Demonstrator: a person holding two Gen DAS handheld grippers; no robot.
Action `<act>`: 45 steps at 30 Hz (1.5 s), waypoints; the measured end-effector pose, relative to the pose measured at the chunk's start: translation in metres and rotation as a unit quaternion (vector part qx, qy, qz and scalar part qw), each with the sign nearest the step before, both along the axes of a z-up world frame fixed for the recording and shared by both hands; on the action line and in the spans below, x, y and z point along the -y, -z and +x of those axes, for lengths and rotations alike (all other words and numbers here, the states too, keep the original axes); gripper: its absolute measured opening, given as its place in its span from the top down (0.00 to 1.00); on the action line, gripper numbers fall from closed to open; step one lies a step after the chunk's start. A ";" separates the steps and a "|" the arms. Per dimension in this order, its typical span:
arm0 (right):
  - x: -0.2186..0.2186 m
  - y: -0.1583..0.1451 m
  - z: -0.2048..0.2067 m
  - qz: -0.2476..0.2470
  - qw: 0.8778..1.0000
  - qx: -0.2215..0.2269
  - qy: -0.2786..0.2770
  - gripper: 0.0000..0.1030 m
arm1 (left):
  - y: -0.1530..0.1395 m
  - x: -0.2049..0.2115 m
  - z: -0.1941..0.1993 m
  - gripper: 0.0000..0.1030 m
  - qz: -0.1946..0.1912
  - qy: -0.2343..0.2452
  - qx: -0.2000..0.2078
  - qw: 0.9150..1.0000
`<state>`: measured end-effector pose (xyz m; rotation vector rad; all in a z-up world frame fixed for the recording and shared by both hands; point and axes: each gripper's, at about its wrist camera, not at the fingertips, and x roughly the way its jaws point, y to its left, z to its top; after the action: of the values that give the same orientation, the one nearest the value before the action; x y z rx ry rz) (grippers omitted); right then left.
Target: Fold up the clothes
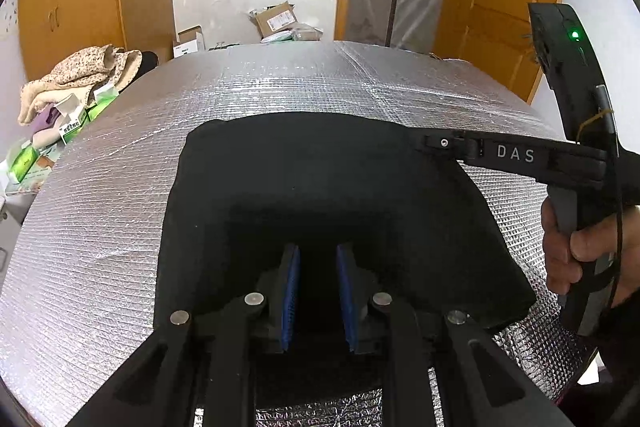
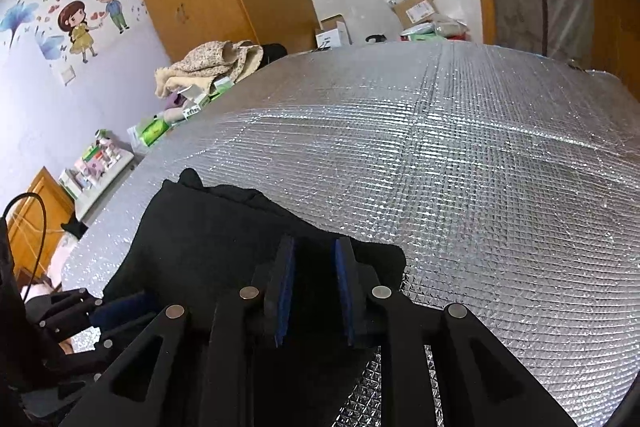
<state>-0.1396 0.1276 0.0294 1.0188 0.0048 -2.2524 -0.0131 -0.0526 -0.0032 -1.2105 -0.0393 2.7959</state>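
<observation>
Black fabric, a folded garment (image 1: 320, 187) of soft dark cloth, lies flat on the silver quilted foil mat (image 1: 120, 207) that covers the work surface. In the left wrist view it forms a rough rectangle, its long axis running from the near edge of the mat away toward the far wall, with the far edge gently rounded and the near end passing under the camera.

At far left in that view, a floral beige blanket (image 1: 80, 75) is heaped over green-and-white boxes (image 1: 72, 127) beside the mat. Further right, the left gripper (image 1: 318, 291) sits over the near part of the garment; its blue pads (image 1: 292, 291) stand apart with dark cloth between them, but whether they press on it I cannot tell. At the right edge, a hand (image 1: 580, 247) holds the handle of the right gripper (image 1: 434, 143), whose tip reaches the garment's far right corner.

In the right wrist view, the garment (image 2: 208, 235) lies at lower left, with the left gripper (image 2: 116, 311) at its left edge. The right gripper's (image 2: 316, 291) pads are likewise parted with black cloth bunched between them; a firm pinch cannot be confirmed.
</observation>
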 end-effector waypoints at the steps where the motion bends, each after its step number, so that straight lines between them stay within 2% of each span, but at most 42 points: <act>1: 0.000 0.000 0.001 0.002 1.000 -0.002 0.000 0.80 | 0.001 0.000 0.000 0.80 0.000 0.000 0.000 1.000; 17: -0.002 0.005 -0.001 -0.008 1.000 -0.003 -0.003 0.80 | 0.004 -0.002 0.000 0.80 -0.006 0.002 -0.006 1.000; 23: -0.009 0.003 0.004 -0.015 1.000 0.017 0.000 0.77 | 0.004 -0.001 0.001 0.80 -0.006 0.002 -0.006 1.000; 28: -0.017 -0.002 0.023 -0.005 1.000 0.010 -0.006 0.77 | 0.004 -0.001 0.001 0.80 -0.007 0.001 -0.007 1.000; 35: -0.034 -0.007 0.056 -0.034 0.999 0.018 -0.027 0.77 | 0.003 -0.001 0.000 0.80 -0.003 0.002 -0.005 1.000; 38: -0.034 -0.009 0.072 -0.035 0.998 0.007 -0.048 0.77 | 0.002 0.002 0.001 0.80 0.013 0.000 -0.004 1.000; 42: -0.029 0.001 0.080 -0.012 0.998 0.013 -0.062 0.77 | -0.002 0.010 0.004 0.80 0.035 -0.004 0.001 0.999; 45: -0.030 0.001 0.081 -0.017 0.998 0.016 -0.060 0.77 | -0.006 0.011 0.011 0.80 0.021 -0.009 -0.001 1.000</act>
<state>-0.0582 0.1571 0.0280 1.0106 0.0131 -2.1206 -0.0025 -0.0634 0.0025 -1.2037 -0.1073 2.7972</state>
